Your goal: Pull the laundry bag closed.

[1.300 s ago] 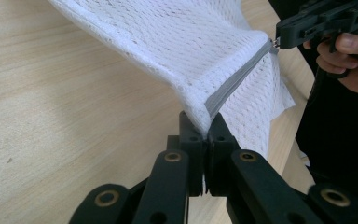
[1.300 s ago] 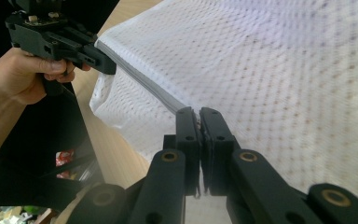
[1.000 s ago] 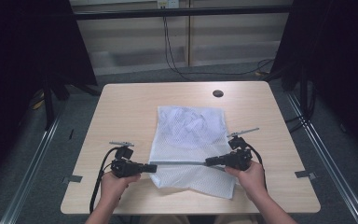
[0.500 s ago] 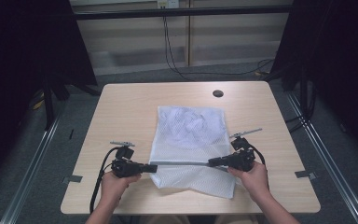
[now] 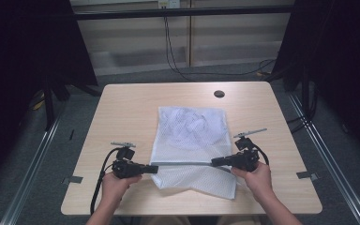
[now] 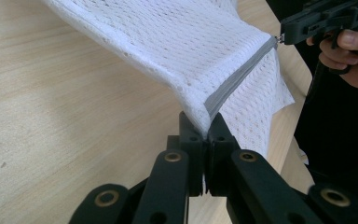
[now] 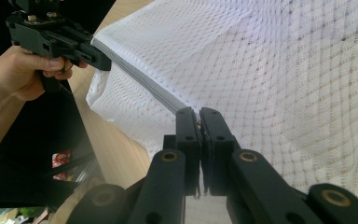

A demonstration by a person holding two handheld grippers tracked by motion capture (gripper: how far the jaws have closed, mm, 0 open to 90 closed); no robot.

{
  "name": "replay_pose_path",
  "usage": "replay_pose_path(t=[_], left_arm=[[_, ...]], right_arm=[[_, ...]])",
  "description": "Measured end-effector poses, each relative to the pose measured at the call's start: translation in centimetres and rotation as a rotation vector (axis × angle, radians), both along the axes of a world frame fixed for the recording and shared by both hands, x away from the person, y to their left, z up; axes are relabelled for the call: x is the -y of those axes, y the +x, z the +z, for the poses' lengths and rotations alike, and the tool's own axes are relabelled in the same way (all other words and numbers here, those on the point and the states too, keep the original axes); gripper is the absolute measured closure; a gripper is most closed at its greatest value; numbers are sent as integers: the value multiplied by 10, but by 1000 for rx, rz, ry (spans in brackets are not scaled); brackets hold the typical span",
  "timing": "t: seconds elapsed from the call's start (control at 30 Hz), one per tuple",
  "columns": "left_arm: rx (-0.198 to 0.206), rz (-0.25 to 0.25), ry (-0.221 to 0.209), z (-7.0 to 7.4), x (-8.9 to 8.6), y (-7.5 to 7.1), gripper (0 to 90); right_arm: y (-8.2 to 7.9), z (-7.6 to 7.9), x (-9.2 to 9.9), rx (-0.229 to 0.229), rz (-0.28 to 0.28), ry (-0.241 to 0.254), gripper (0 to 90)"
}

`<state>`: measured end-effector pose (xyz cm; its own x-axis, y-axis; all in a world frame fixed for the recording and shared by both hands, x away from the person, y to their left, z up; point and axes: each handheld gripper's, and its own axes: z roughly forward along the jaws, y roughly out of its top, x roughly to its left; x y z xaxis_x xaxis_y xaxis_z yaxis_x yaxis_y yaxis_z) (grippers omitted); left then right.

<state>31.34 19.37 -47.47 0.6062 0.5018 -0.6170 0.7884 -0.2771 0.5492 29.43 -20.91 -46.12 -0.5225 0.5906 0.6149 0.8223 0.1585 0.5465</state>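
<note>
the left gripper (image 5: 153,168) is seen near the table's (image 5: 122,108) near-left corner, its jaws pressed together on the left end of the grey zipper (image 5: 183,163) of the white mesh bag (image 5: 190,136); in the left gripper view the zipper tape and mesh are pinched right at the jaw tips. the bag is spread over the middle of the table, its far edge toward the back edge, its near flap folded toward the front edge. the zipper's long axis is stretched straight from left to right, parallel to the front edge, between the two grippers. the right gripper (image 5: 214,162) is closed on the zipper's right end, probably at the slider, though that small part is not clearly resolved. each hand is nearest its own end, so any pull is judged to run along this line.
</note>
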Motion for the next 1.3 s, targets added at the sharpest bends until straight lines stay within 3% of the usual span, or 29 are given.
replay_pose_path(t=[1.3], left_arm=[[-3,-2,-9,0,0,2,885]], right_arm=[[-4,-1,10,-8,-19,-7,873]])
